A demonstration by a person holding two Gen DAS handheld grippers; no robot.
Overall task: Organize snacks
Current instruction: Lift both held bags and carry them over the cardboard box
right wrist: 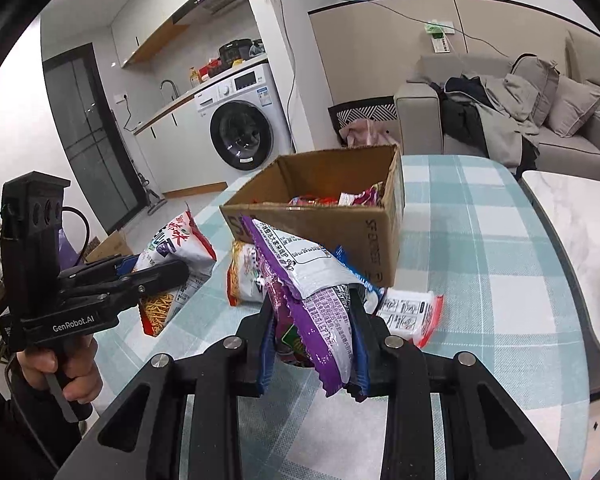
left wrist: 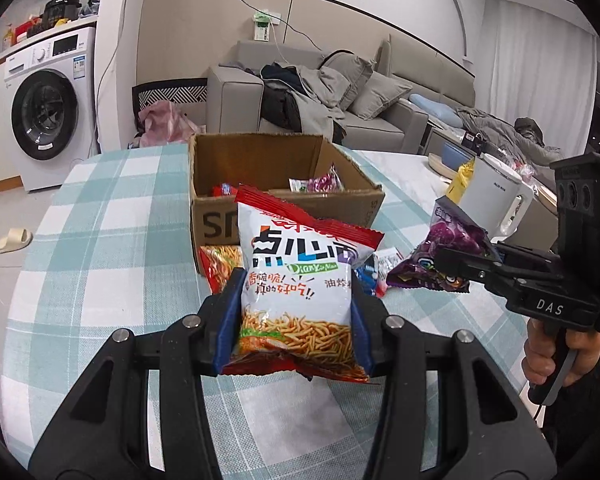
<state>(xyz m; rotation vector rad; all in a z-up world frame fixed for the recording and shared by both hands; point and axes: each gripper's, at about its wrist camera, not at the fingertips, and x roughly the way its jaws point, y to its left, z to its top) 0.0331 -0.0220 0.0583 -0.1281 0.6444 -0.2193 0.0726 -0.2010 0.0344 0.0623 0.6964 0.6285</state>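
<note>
Some snacks already in the cardboard box (left wrist: 284,204), both jaws clamped on a noodle bag (left wrist: 300,280) and purple bag (right wrist: 312,308), few packets left beside it.

Cardboard box (left wrist: 284,216): one, open-topped, on checked tablecloth (left wrist: 100,240).
Snack packets inside box: at least three showed; exact count could not be told.
Packets lying on cloth just in front of box: three, namely orange noodle packet (right wrist: 242,276), blue packet (right wrist: 354,270), white-and-red packet (right wrist: 410,312).
Packets held above cloth in front of box: two, namely white noodle-snack bag (left wrist: 300,288), purple bag (right wrist: 312,304).
Grippers: two, each carrying one bag.
Kettle (left wrist: 496,196): one, right of box.
</note>
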